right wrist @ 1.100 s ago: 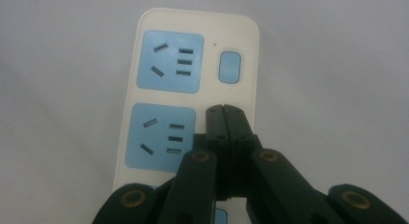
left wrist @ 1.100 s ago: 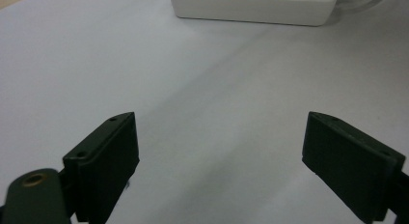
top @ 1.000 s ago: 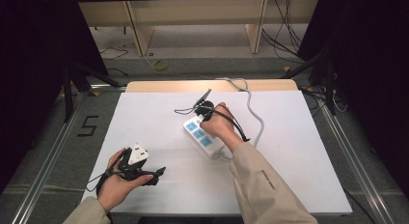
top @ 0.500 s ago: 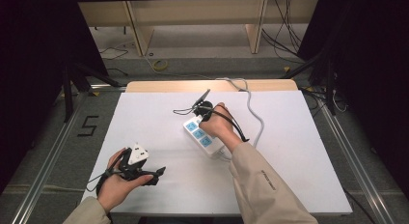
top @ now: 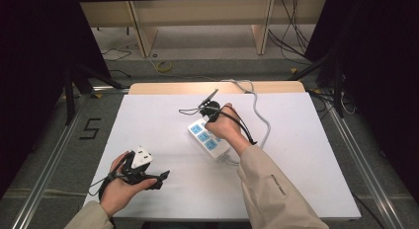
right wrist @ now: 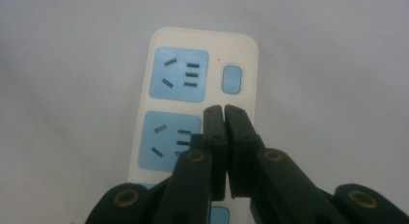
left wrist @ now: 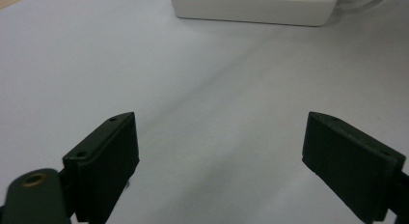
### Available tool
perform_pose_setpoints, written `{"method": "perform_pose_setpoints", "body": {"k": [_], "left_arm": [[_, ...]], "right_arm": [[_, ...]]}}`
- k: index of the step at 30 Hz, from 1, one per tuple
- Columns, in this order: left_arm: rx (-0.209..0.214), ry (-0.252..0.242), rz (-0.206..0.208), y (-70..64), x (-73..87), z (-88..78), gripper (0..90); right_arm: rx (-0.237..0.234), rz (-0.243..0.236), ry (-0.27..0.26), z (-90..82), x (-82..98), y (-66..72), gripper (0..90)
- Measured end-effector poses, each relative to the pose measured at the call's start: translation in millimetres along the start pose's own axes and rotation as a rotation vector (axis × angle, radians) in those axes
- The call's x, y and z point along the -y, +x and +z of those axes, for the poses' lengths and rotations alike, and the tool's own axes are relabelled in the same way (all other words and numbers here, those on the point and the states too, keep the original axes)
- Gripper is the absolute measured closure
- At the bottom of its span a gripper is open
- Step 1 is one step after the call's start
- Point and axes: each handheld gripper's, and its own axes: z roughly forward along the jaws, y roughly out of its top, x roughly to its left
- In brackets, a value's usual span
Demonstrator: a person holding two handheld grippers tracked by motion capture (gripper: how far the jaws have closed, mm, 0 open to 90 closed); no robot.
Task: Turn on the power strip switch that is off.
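- High view: power strip (top: 209, 139) lies mid-table under the right gripper (top: 209, 106); left gripper (top: 148, 177) rests well apart.
- Left gripper view: jaws spread, holding nothing.
- Right gripper view: jaws clenched, empty, over a switch button (right wrist: 232, 79); an off-centre press could skid the strip.

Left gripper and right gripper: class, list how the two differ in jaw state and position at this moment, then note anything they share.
Jaws: the left gripper stands wide open with bare table between its jaws; the right gripper is shut, jaws pressed together with nothing between.
Position: the left gripper rests at the near left of the table, well away from the power strip; the right gripper is directly over the strip, tips beside its blue sockets.
Shared: both have black jaws and each is held in a hand.
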Motion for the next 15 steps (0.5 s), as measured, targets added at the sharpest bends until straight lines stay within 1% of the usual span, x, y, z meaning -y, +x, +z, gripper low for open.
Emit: {"method": "perform_pose_setpoints", "body": {"k": [4, 15], "left_arm": [[0.000, -0.002, -0.001, 0.2, 0.1, -0.1, 12.1], [-0.001, 0.000, 0.000, 0.1, 0.1, -0.2, 12.1]], "right_arm": [[0.002, -0.007, -0.005, -2.0, 0.2, 1.1, 86.6], [-0.013, 0.007, -0.028, -10.1, 4.6, -0.9, 84.6]]}}
